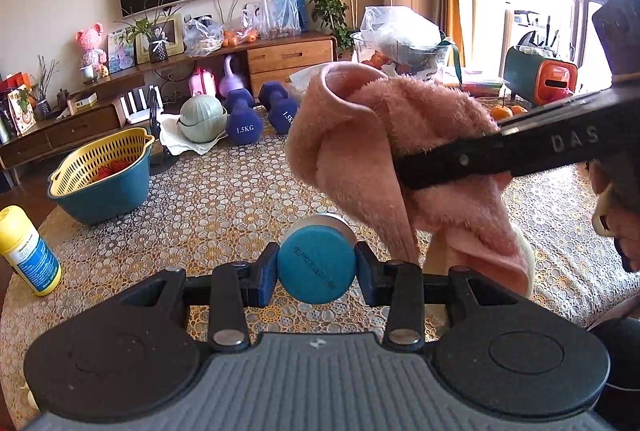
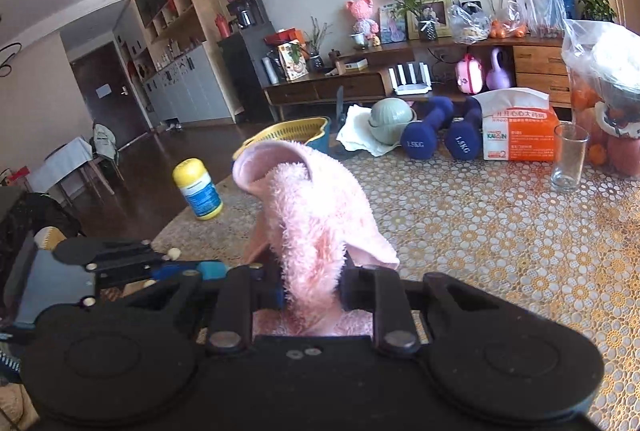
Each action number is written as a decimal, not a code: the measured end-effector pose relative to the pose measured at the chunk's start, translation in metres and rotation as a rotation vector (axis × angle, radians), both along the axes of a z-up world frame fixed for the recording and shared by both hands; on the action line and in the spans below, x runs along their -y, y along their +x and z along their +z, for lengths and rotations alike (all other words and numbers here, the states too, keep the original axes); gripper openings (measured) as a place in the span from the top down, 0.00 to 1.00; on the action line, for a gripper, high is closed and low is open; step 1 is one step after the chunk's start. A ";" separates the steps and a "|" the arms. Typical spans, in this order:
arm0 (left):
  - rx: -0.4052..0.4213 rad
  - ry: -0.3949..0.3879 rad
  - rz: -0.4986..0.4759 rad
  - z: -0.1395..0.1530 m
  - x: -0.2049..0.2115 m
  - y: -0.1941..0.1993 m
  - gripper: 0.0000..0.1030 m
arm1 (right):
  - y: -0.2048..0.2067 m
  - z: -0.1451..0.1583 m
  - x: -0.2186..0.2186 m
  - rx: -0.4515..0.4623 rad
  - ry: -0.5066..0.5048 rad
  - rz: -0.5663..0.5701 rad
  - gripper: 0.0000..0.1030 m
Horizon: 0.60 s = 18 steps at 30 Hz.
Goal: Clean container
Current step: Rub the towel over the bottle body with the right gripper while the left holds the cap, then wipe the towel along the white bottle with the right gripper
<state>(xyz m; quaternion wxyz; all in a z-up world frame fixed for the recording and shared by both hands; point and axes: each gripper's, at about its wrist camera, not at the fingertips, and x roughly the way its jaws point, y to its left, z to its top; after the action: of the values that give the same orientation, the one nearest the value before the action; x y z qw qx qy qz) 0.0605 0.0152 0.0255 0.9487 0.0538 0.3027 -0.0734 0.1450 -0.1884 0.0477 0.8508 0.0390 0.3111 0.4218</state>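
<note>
1. The left gripper (image 1: 316, 273) is clamped on a small round container with a teal base and silver metal side (image 1: 317, 263), its blue-padded fingers (image 1: 265, 277) pressing the container from both sides; the container is held above the table with the gold-and-white lace-pattern cloth (image 1: 200, 207).
2. The right gripper (image 2: 311, 281) pinches a fluffy pink towel (image 2: 316, 215), which bunches up between its fingers and folds over forward.
3. In the left wrist view, the pink towel (image 1: 400, 151) hangs just right of and behind the container; whether it touches the metal side seems unclear from this angle.
4. A yellow-capped plastic bottle with a blue label (image 1: 28, 251) stands near the table's left edge.
5. A yellow perforated strainer set in a teal basin (image 1: 104, 175) sits further back on the left.
6. Two dark blue dumbbells (image 2: 440, 135) lie at the far side, beside an orange-and-white tissue pack (image 2: 518, 131) and an empty clear drinking glass (image 2: 570, 157).
</note>
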 end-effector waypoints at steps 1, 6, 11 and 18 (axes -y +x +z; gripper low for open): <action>-0.003 -0.005 0.002 0.000 -0.001 0.000 0.62 | -0.004 -0.001 -0.002 0.000 -0.002 0.012 0.78; -0.021 -0.028 0.009 0.001 -0.005 0.002 0.62 | -0.013 -0.015 -0.016 -0.028 -0.017 0.075 0.78; -0.019 -0.030 0.026 0.000 -0.009 0.003 0.62 | -0.005 -0.027 -0.032 -0.043 -0.038 0.074 0.78; -0.050 -0.135 0.053 0.002 -0.032 0.010 0.62 | 0.015 -0.028 -0.048 -0.027 -0.058 0.047 0.78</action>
<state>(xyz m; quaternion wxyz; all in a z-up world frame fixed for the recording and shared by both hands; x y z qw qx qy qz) 0.0708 0.0474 0.0276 0.9439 -0.0200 0.3221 -0.0699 0.1600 -0.1401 0.0197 0.8372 0.0127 0.3355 0.4318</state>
